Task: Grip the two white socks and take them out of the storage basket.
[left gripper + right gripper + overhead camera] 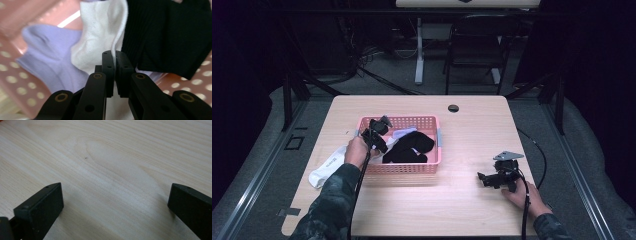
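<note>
Because the white sock [100,47] is soft, light and limp, the left hand-held gripper [115,56] is clenched on a fold of its edge, inside the pink basket [432,167]. It will probably dangle when lifted. The right hand-held gripper [115,200] rests released over the surface [112,157].

Pink plastic perforated basket [432,166] is crowded with black socks [409,147]; bare wooden tabletop [472,140] beside it is wide open.

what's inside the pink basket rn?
In the pink basket: black socks, a white sock pinched by the left gripper fingers, a lavender sock. Anything beneath the pile is covered.
</note>
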Motion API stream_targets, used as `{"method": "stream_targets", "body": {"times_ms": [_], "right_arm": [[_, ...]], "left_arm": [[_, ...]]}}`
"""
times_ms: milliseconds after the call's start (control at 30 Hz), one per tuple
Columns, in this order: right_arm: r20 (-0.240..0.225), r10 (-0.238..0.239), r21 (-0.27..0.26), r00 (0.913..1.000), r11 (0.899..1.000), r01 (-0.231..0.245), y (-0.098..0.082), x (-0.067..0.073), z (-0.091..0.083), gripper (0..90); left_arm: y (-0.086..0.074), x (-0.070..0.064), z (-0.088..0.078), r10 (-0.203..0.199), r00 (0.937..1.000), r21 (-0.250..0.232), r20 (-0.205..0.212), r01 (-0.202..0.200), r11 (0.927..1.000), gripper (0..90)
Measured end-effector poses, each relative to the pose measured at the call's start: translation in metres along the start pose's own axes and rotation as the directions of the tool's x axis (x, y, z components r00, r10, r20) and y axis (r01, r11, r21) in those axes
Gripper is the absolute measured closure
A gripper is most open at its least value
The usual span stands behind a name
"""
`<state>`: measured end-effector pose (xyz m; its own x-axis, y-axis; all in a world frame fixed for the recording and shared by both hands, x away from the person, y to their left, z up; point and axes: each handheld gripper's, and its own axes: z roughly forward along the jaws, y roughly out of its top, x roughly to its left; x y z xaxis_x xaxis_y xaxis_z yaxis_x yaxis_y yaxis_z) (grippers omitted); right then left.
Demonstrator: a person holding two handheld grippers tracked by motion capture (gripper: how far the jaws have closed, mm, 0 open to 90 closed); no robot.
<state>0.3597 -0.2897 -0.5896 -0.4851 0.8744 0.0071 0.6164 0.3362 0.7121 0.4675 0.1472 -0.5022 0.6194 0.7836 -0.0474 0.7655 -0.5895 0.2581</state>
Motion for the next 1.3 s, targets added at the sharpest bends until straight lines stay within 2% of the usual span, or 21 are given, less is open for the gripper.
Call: {"method": "stream_targets", "body": {"times_ms": [133,200,267,333,433,567,633,800,967,1167,1300], "right_arm": [[0.000,0.000,0.000,1.0000,1.000,0.000,0.000,0.000,0.000,0.0],[0.000,0.000,0.000,1.0000,1.000,0.000,0.000,0.000,0.000,0.0],[0.000,0.000,0.000,1.0000,1.000,0.000,0.000,0.000,0.000,0.0],[0.000,0.000,0.000,1.0000,1.000,0.000,0.000,0.000,0.000,0.0],[0.000,0.000,0.000,1.0000,1.000,0.000,0.000,0.000,0.000,0.0],[-0.001,-0.001,0.000,1.0000,1.000,0.001,0.000,0.000,0.000,0.0],[-0.001,0.000,0.000,1.0000,1.000,0.000,0.000,0.000,0.000,0.0],[-0.001,0.000,0.000,1.0000,1.000,0.000,0.000,0.000,0.000,0.0],[-0.001,0.000,0.000,1.0000,1.000,0.000,0.000,0.000,0.000,0.0],[0.000,0.000,0.000,1.0000,1.000,0.000,0.000,0.000,0.000,0.0],[0.000,0.000,0.000,1.0000,1.000,0.000,0.000,0.000,0.000,0.0]], "left_arm": [[-0.004,0.000,-0.017,0.004,1.0000,-0.054,0.003,-0.004,0.9985,86.6],[-0.005,0.000,-0.030,0.006,1.0000,-0.099,0.005,-0.006,0.9951,86.6],[-0.005,0.000,-0.034,0.008,0.9999,-0.107,0.006,-0.008,0.9942,86.6],[-0.004,-0.002,-0.041,0.026,0.9996,-0.119,-0.014,-0.028,0.9925,86.6],[-0.002,-0.004,-0.051,0.037,0.9992,-0.142,-0.013,-0.039,0.9891,86.6],[0.000,-0.005,-0.061,0.037,0.9991,-0.164,-0.020,-0.040,0.9856,86.6],[0.000,-0.006,-0.069,0.044,0.9987,-0.188,-0.027,-0.048,0.9809,86.6],[0.004,-0.007,-0.083,0.052,0.9979,-0.203,-0.040,-0.059,0.9773,86.6],[0.005,-0.007,-0.102,0.058,0.9970,-0.242,-0.051,-0.069,0.9679,86.6],[0.000,-0.008,-0.124,0.060,0.9957,-0.277,-0.070,-0.077,0.9578,86.6],[-0.006,-0.005,-0.133,0.048,0.9958,-0.291,-0.078,-0.069,0.9543,86.6]]}}
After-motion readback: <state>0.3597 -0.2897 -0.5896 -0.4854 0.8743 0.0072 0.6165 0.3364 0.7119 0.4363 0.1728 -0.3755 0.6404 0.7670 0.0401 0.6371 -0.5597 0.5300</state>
